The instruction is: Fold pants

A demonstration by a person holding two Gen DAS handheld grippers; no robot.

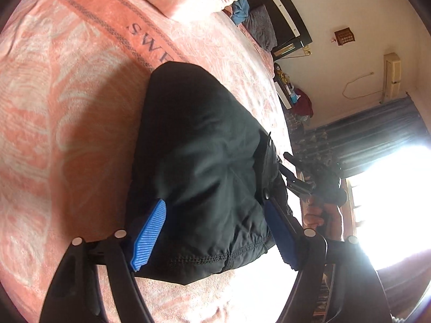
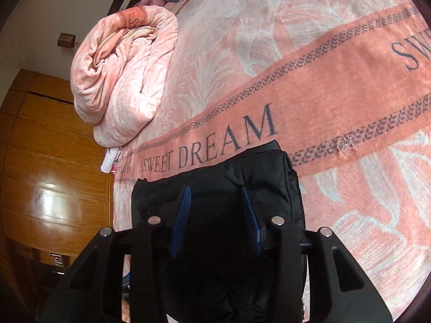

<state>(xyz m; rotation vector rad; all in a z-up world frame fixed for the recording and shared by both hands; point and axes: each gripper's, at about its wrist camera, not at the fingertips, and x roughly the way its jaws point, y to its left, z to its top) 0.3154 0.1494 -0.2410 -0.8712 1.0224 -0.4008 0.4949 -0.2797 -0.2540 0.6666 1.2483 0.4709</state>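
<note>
Since the black pants (image 1: 204,161) lie folded, limp and light on the pink blanket (image 1: 67,94) | my left gripper (image 1: 215,231) spread, straddling near hem | my right gripper (image 2: 215,215) parted, holding nothing | pinch stitched hem.

A bed was covered by a pink blanket (image 2: 323,86) printed "SWEET DREAM", with a rolled pink quilt (image 2: 124,80) lying on it. Glossy wooden wardrobe doors (image 2: 48,167) stood beside the bed. Dark blue curtains (image 1: 377,129) flanked a glaring bright window (image 1: 390,202) in a cream wall (image 1: 363,8).
</note>
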